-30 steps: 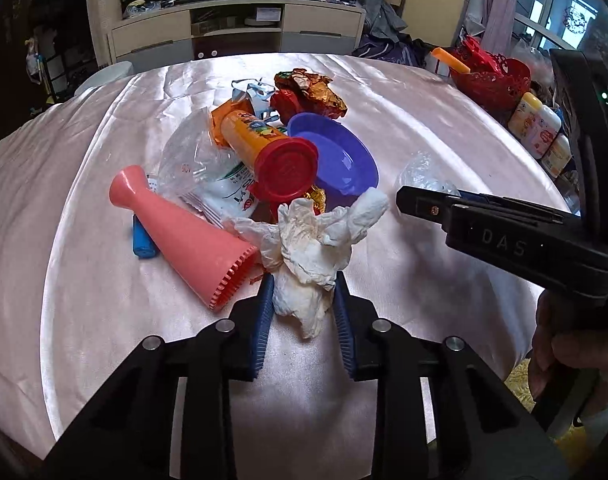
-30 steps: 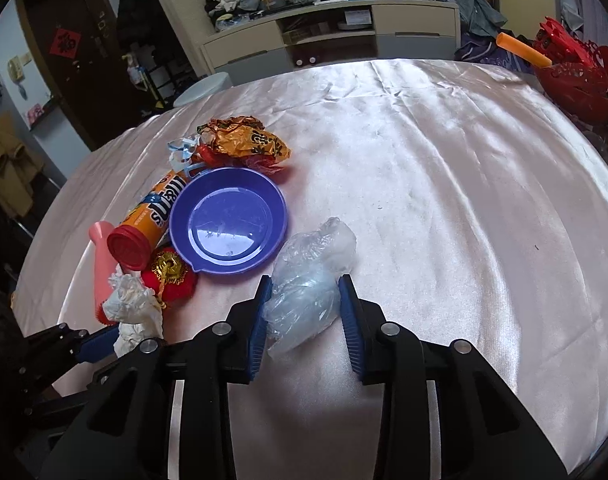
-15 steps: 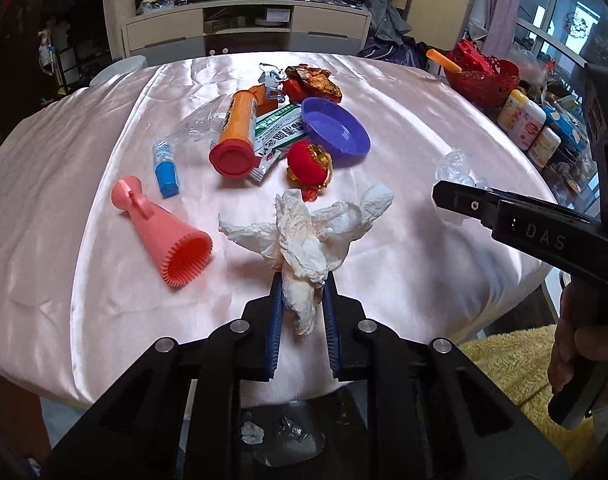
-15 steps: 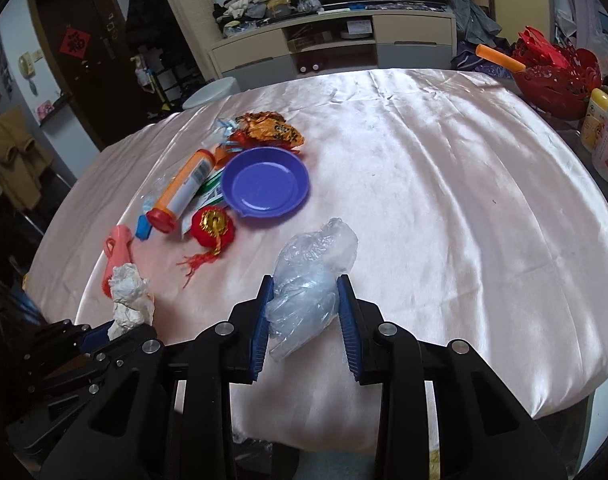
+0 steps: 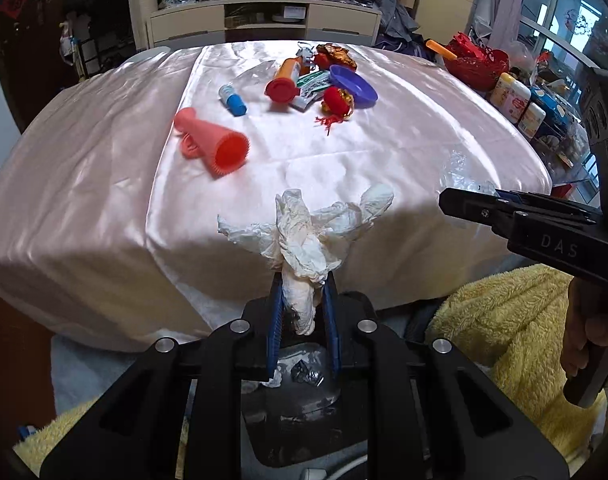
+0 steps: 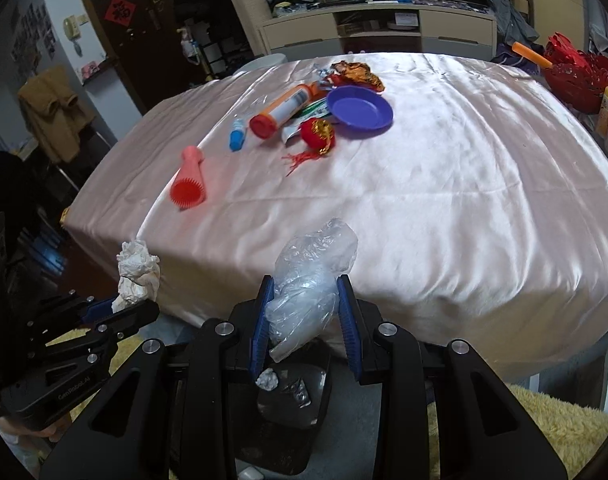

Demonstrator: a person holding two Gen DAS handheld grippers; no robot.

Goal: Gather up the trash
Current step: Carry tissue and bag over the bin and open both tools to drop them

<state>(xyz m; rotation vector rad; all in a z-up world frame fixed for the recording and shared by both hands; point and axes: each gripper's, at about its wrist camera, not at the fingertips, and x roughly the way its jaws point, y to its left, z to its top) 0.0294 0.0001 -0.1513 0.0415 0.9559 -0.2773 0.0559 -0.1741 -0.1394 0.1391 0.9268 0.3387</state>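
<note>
My left gripper (image 5: 302,280) is shut on a crumpled white tissue (image 5: 308,236), held off the table's front edge above a dark trash bin (image 5: 299,384) on the floor. The tissue also shows in the right wrist view (image 6: 137,270). My right gripper (image 6: 304,284) is shut on a clear plastic bag (image 6: 310,276), also off the table edge above the bin (image 6: 291,396), which holds bits of trash. The right gripper shows at the right in the left wrist view (image 5: 448,200).
On the pink satin table (image 6: 444,200) lie a pink cone (image 6: 189,178), a blue tube (image 6: 237,138), an orange canister with a red lid (image 6: 281,110), a red ornament (image 6: 318,134), a purple dish (image 6: 360,110) and foil wrappers (image 6: 356,72). A yellow rug (image 5: 504,320) covers the floor.
Both grippers have pulled back from the table, carrying the tissue and the plastic bag past its front edge to above the bin. The left gripper closed onto the tissue.
</note>
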